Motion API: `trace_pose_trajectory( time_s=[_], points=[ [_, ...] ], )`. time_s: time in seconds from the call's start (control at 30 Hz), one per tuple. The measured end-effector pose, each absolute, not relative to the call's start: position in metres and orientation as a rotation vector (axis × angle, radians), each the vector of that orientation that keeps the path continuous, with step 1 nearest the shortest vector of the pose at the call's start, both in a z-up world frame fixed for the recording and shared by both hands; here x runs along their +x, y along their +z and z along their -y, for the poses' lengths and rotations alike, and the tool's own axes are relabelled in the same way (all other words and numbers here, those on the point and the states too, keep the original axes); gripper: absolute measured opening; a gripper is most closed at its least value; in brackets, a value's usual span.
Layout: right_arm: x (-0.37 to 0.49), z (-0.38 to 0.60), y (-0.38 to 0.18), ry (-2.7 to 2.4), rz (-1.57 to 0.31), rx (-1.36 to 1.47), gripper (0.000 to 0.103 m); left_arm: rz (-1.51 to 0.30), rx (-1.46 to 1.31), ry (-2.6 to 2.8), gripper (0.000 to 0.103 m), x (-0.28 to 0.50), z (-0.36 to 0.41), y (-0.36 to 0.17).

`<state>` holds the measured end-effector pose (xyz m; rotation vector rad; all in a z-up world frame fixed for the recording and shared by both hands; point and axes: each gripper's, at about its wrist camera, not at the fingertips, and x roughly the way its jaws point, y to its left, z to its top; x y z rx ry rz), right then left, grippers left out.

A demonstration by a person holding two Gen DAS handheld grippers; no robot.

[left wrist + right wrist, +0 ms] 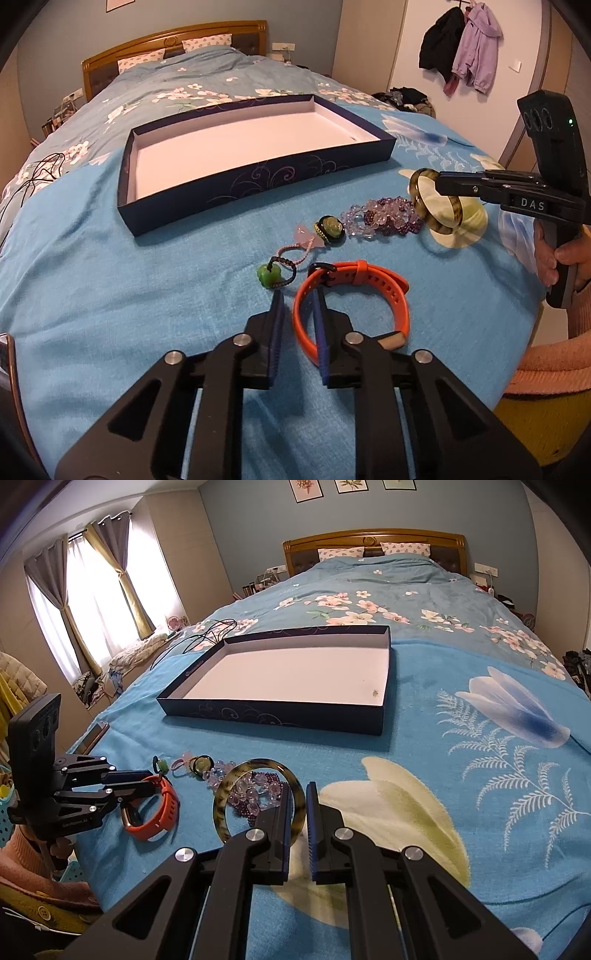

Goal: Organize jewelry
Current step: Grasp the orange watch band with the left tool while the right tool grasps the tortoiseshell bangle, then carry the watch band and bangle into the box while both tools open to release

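Observation:
A dark blue box (255, 181) with a bare white floor lies on the bed; it also shows in the right wrist view (280, 716). My left gripper (297, 295) straddles the near side of an orange watch strap (369, 284), one finger inside the loop, jaws partly closed around the strap. My right gripper (298, 788) is shut on a mottled brown bangle (236, 775) and holds it above the blanket; the bangle shows in the left wrist view (436, 218). Purple and clear bead bracelets (384, 219), a green-stone pendant (330, 229), a pink charm (306, 238) and a green bead on a cord (267, 275) lie nearby.
The blue floral blanket (461, 812) covers the bed. A black cable (207, 637) lies left of the box. Coats hang on a door (461, 48) at the far right. A phone (94, 734) lies at the bed's left edge.

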<state>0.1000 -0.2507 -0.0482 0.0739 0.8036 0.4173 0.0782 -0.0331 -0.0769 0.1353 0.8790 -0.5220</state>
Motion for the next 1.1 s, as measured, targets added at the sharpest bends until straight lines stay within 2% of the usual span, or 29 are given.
trace_pose_trajectory(
  time_s=[0.3,0.6,0.87,1.1],
  points=[
    [0.102,0.253,-0.039,0.416,-0.778,0.071,0.006,-0.856,0.127,-0.534,0.006,0.075,0.035,-0.071],
    [0.129,0.244,-0.014,0.435,-0.71,0.042,0.006,-0.767,-0.006,-0.52,0.006,0.098,0.01,-0.031],
    [0.195,0.231,0.005,0.443,-0.688,0.03,0.006,-0.739,-0.069,-0.411,0.006,0.169,-0.002,-0.007],
    [0.258,0.212,-0.001,0.409,-0.736,0.005,0.006,-0.753,-0.107,-0.346,0.007,0.237,0.003,-0.002]
  ],
)
